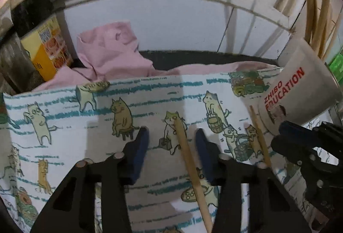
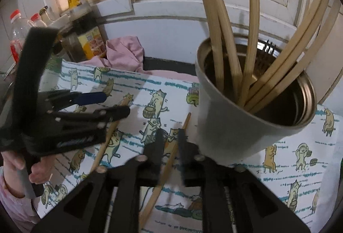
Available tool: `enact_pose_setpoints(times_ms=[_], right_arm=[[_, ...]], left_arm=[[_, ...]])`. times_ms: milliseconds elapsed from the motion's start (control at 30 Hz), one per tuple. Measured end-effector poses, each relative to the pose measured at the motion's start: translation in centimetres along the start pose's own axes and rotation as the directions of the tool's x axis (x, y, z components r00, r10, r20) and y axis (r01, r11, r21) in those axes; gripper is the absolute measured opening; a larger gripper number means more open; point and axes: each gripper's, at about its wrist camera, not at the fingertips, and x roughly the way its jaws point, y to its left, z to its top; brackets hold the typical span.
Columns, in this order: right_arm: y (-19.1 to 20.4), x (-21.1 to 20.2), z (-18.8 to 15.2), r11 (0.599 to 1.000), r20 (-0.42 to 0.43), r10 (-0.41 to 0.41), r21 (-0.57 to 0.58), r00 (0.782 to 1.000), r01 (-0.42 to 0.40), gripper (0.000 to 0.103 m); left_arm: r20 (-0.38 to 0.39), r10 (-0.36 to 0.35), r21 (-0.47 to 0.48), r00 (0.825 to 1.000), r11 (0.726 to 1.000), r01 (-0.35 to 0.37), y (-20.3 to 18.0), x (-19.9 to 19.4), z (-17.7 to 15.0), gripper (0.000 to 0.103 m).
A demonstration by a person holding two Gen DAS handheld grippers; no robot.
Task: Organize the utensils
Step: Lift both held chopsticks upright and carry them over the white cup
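Two wooden chopsticks lie on a cat-print cloth [image 1: 64, 108]. One chopstick [image 1: 188, 160] runs between the fingers of my left gripper [image 1: 171, 142], nearer the right pad, with a gap on both sides; the jaws stand open. The other chopstick [image 2: 171, 158] shows between the narrow-set fingers of my right gripper [image 2: 170, 147], and the pads do not press on it. To the right stands a white cup [image 2: 231, 117] marked ZHIBO EDUCATION [image 1: 285, 91], holding several chopsticks [image 2: 248, 61]. A hand [image 2: 36, 170] holds the left gripper [image 2: 116, 104] over the first chopstick [image 2: 107, 140].
A crumpled pink cloth [image 1: 111, 50] lies behind the cat-print cloth. A yellow carton [image 1: 47, 48] and bottles [image 2: 19, 31] crowd the back left. A white panelled wall [image 1: 171, 18] with a window closes the back. The cloth extends right of the cup [image 2: 300, 158].
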Motion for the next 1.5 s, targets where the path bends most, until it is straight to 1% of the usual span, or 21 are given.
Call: enact_pose_setpoints(times_ms=[33, 100, 133, 233, 300, 367, 467, 500, 600, 700, 767, 800, 867, 933, 1000, 1067, 1167, 1267, 1367, 1467, 1500], right_arm=[[0.0, 0.1, 0.0, 1.000, -0.004, 0.004, 0.005, 1.000, -0.004, 0.019], [-0.1, 0.3, 0.0, 1.000, -0.015, 0.011, 0.015, 1.000, -0.011, 0.019], [-0.1, 0.5, 0.0, 1.000, -0.023, 0.006, 0.017, 1.000, -0.006, 0.019], [0.0, 1.4, -0.2, 1.000, -0.066, -0.003, 0.022, 0.998, 0.005, 0.019], [0.0, 2.1, -0.5, 0.999, -0.095, 0.003, 0.035, 0.996, 0.000, 0.019], [0.1, 2.7, -0.7, 0.999, -0.114, 0.001, 0.038, 0.993, 0.003, 0.019], [0.4, 3.1, -0.9, 0.999, -0.106, -0.044, 0.009, 0.993, 0.045, 0.017], [0.7, 3.3, -1.0, 0.998, -0.095, -0.055, -0.006, 0.994, 0.054, 0.012], [1.6, 3.5, -1.1, 0.995, -0.062, -0.089, -0.052, 0.994, 0.086, 0.009], [1.8, 3.6, -0.9, 0.997, -0.061, -0.052, -0.056, 0.997, 0.049, 0.006], [1.7, 3.2, -0.8, 1.000, -0.051, 0.000, -0.029, 0.999, -0.001, 0.005], [1.8, 2.6, -0.7, 0.999, -0.019, 0.016, -0.032, 1.000, -0.017, 0.005], [2.3, 1.2, -0.7, 0.998, 0.059, -0.009, -0.066, 0.998, 0.013, 0.005], [2.9, -0.8, -0.6, 0.994, 0.160, -0.016, -0.100, 0.987, 0.033, 0.005], [2.8, -1.9, -0.6, 0.995, 0.199, 0.019, -0.104, 0.980, 0.002, 0.005], [2.8, -3.1, -0.5, 0.994, 0.242, 0.048, -0.103, 0.969, -0.024, 0.005], [2.9, -5.5, -0.7, 0.990, 0.325, 0.092, -0.129, 0.941, -0.052, 0.005], [2.8, -7.6, -1.0, 0.987, 0.392, 0.127, -0.141, 0.911, -0.077, 0.005], [2.6, -9.5, -1.0, 0.983, 0.452, 0.170, -0.144, 0.876, -0.116, 0.005], [1.5, -12.1, -1.3, 0.980, 0.525, 0.197, -0.122, 0.828, -0.155, 0.005], [0.9, -12.9, -1.4, 0.979, 0.552, 0.206, -0.113, 0.808, -0.172, 0.005]], left_arm=[[0.001, 0.006, 0.016, 1.000, 1.000, -0.006, -0.2, 0.1, -0.1, 0.027], [0.011, 0.010, 0.050, 1.000, 0.999, -0.011, -0.5, 0.1, -0.3, 0.012], [0.008, -0.001, 0.053, 1.000, 0.999, 0.001, -0.6, 0.2, -0.4, 0.012], [0.023, -0.086, -0.018, 0.996, 0.996, 0.086, 1.0, -0.7, -0.6, 0.007], [0.084, -0.106, -0.046, 0.991, 0.993, 0.110, 2.2, -2.2, -0.5, 0.006], [0.173, -0.120, -0.077, 0.978, 0.988, 0.135, 3.5, -4.3, -0.8, 0.006], [0.285, -0.150, -0.120, 0.947, 0.974, 0.191, 5.2, -6.9, -0.8, 0.006], [0.318, -0.147, -0.123, 0.937, 0.973, 0.195, 5.5, -7.6, -0.8, 0.006], [0.402, -0.119, -0.110, 0.908, 0.978, 0.177, 5.5, -9.4, -0.4, 0.006], [0.451, -0.136, -0.073, 0.882, 0.979, 0.188, 5.1, -10.6, -0.6, 0.006], [0.471, -0.139, -0.048, 0.871, 0.982, 0.183, 4.9, -11.3, -0.8, 0.006], [0.478, -0.136, -0.040, 0.868, 0.984, 0.176, 5.1, -11.8, -1.0, 0.006], [0.479, -0.127, -0.034, 0.869, 0.986, 0.163, 5.1, -12.2, -0.9, 0.006], [0.470, -0.119, -0.042, 0.875, 0.987, 0.157, 4.9, -12.5, -0.6, 0.006], [0.457, -0.109, -0.034, 0.883, 0.990, 0.140, 4.4, -13.3, -0.6, 0.006], [0.458, -0.096, -0.017, 0.884, 0.993, 0.117, 3.5, -14.4, -0.7, 0.006], [0.461, -0.074, -0.008, 0.884, 0.996, 0.088, 2.3, -16.3, -0.2, 0.006], [0.482, -0.098, 0.016, 0.871, 0.995, 0.102, 0.9, -18.5, 0.1, 0.006], [0.514, -0.111, 0.049, 0.851, 0.994, 0.100, -0.7, -20.7, 0.4, 0.006], [0.545, -0.115, 0.075, 0.830, 0.993, 0.089, -2.5, -22.9, 0.6, 0.006], [0.555, -0.114, 0.080, 0.824, 0.993, 0.083, -3.1, -23.5, 0.7, 0.006]])
